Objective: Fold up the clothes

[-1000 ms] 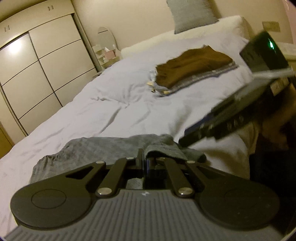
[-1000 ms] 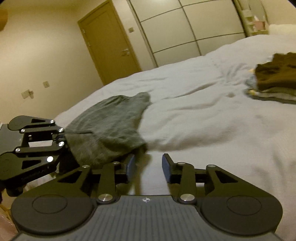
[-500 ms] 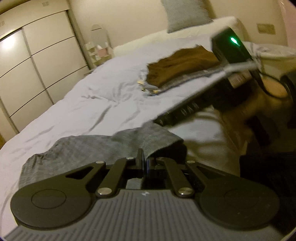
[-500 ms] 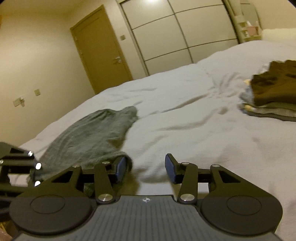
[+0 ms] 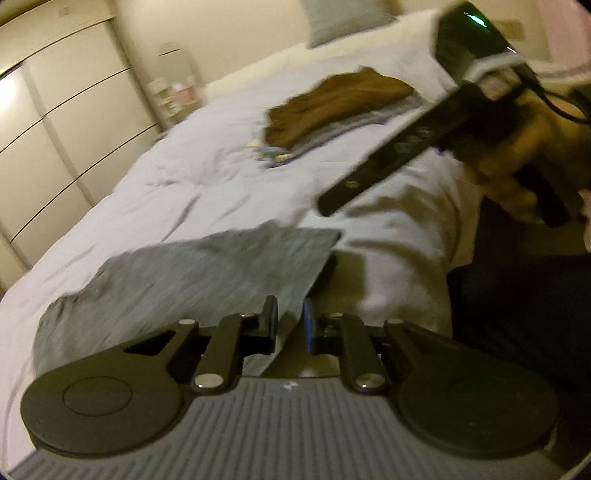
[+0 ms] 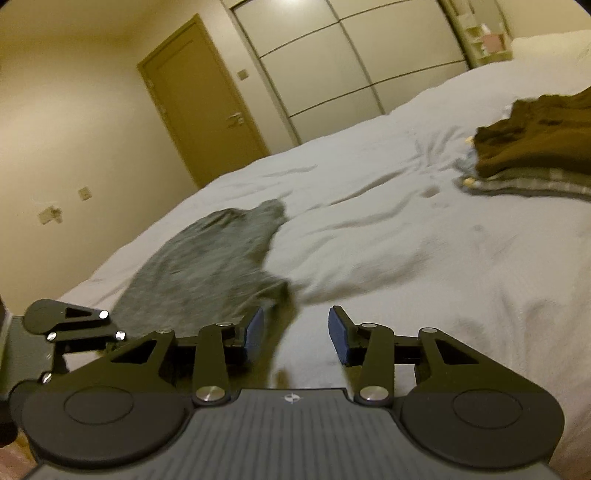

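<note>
Grey garment (image 5: 192,273) lies spread flat at the near edge of the bed (image 5: 207,192), blurred in both views. Left gripper (image 5: 290,325) sits right at its near hem, jaws apart by a narrow gap; cloth edge runs into the gap, cannot tell if it is pinched. Right gripper (image 6: 295,332) is wide open, holding nothing, over bare sheet just beside the garment's corner (image 6: 273,291). Folded pile (image 6: 532,147), brown piece on top, sits well apart toward the far side of the bed. Grey pillow (image 5: 343,18) at the head. Wardrobe (image 6: 351,62) and door (image 6: 207,103) beyond the bed. In the left view the right gripper's body (image 5: 417,136) and the hand (image 5: 517,155) holding it block part of the bed.
</note>
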A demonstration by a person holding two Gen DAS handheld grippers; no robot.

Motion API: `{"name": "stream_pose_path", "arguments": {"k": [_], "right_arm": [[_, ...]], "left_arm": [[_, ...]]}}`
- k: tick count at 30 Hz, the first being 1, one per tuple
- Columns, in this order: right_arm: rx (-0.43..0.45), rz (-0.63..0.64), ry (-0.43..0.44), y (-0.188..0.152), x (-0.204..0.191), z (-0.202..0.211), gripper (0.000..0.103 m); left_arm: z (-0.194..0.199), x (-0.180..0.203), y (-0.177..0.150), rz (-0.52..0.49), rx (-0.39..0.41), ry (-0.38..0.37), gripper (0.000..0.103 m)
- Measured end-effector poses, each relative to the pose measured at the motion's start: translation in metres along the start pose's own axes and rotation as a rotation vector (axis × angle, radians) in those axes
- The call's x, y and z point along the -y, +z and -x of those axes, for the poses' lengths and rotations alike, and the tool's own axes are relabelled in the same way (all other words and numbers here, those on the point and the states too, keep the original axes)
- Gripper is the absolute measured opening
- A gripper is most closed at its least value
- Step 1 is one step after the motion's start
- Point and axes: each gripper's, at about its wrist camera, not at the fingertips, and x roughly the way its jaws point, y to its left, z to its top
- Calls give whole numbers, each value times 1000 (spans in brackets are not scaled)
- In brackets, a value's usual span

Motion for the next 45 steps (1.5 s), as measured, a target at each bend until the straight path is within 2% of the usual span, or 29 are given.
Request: {"name": "stream_pose_path", "arguments": {"k": [2,6,8,9,10,13,17,18,19,21,24,30,35,38,39,40,41,43,45], "right_arm": [[-20,-8,25,0,-4,-5,45],[-61,-45,43,3,-7,-19,43],[-73,-62,33,5,-7,-23,24],[-78,-53,22,6,-8,-25,19],[-83,-44,11,7,-9,-26,7],[-80,1,-17,8,-16,-26,5],[-94,53,-48,9,-25,-28,5],[-99,67,-56,8,-27,-29,5],[-104,79,-63,8,-29,-30,5],[-107,91,-69,8,-32,-30,5],[-101,107,-70,10,-38,-28,5],[-140,137,-85,4,-38,-39,5],[-140,164,-124,2,-35,-33,8],[-126,187,-158,3,-35,-22,14],[-112,211,-161,4,-38,-17,15],[-101,243,-160,4,-43,-12,16],[-93,275,-156,3,-48,-8,18],[-92,357,-141,0,-61,-4,23],[-101,447,-123,-7,-74,-2,26]], "left_arm": [[12,-17,-12,65,-14,68,19],[33,-59,-37,215,-56,213,21],[44,-84,-51,305,-79,276,21],[48,-96,-57,354,-89,293,21],[50,-106,-61,392,-98,298,21],[51,-129,-72,484,-105,272,21],[41,-144,-81,592,-104,175,20],[39,-146,-82,609,-106,161,17],[38,-147,-84,625,-102,153,7],[44,-150,-88,660,-75,145,1],[62,-154,-90,707,-19,163,0],[51,-155,-104,736,-47,162,0],[49,-156,-107,730,-51,170,0],[54,-155,-107,687,-86,212,1],[58,-152,-106,646,-102,245,1],[64,-146,-103,580,-112,276,6],[70,-138,-101,507,-118,303,16],[80,-121,-95,349,-124,344,28],[87,-98,-89,166,-118,359,32]]}}
